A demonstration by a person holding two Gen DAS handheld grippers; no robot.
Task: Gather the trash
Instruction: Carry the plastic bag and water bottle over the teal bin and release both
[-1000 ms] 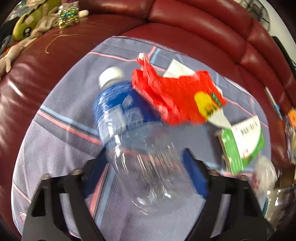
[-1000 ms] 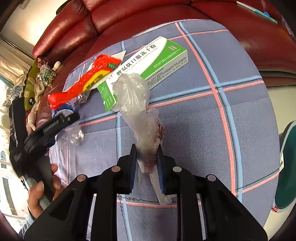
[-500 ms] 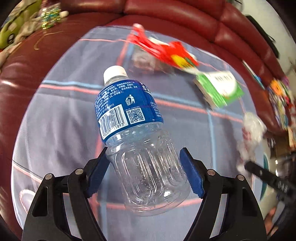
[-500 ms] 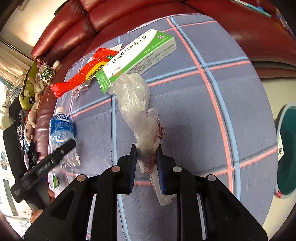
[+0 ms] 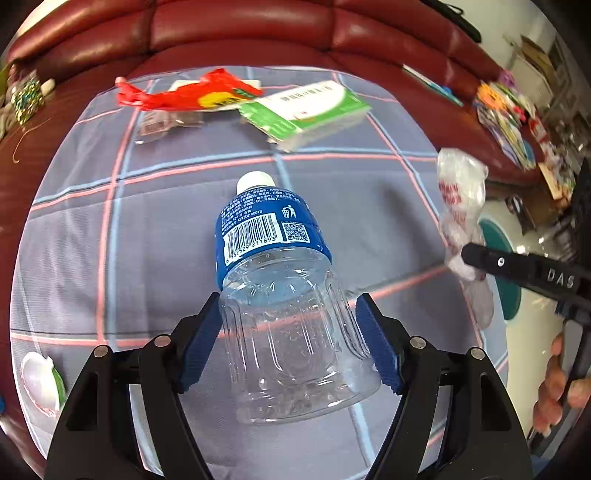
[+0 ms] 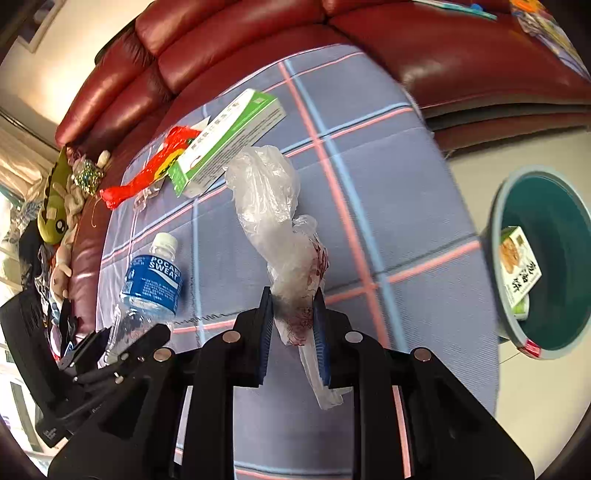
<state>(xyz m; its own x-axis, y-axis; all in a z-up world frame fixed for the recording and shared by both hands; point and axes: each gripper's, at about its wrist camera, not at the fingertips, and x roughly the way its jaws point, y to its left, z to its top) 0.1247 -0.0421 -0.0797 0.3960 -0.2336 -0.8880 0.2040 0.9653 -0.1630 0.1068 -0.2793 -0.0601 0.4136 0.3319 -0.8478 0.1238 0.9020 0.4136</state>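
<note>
My left gripper [image 5: 288, 332] is shut on an empty clear plastic bottle [image 5: 280, 295] with a blue label and white cap, held above the plaid cloth [image 5: 147, 229]. The bottle also shows in the right wrist view [image 6: 151, 284]. My right gripper [image 6: 293, 317] is shut on a crumpled clear plastic bag [image 6: 273, 206], held in the air; the bag shows at the right of the left wrist view [image 5: 461, 206]. A red wrapper [image 5: 184, 96] and a green-and-white box [image 5: 306, 109] lie on the cloth at the far side.
A teal trash bin [image 6: 546, 266] stands on the floor to the right of the sofa, with a box inside. A red leather sofa back [image 5: 258, 33] lies behind. Plush toys [image 6: 59, 206] sit at the left. A clear wrapper [image 5: 162, 125] lies near the red one.
Both grippers have lifted and swung right with their loads. The bin has come into the right wrist view, and the bottle now stands further from the red wrapper.
</note>
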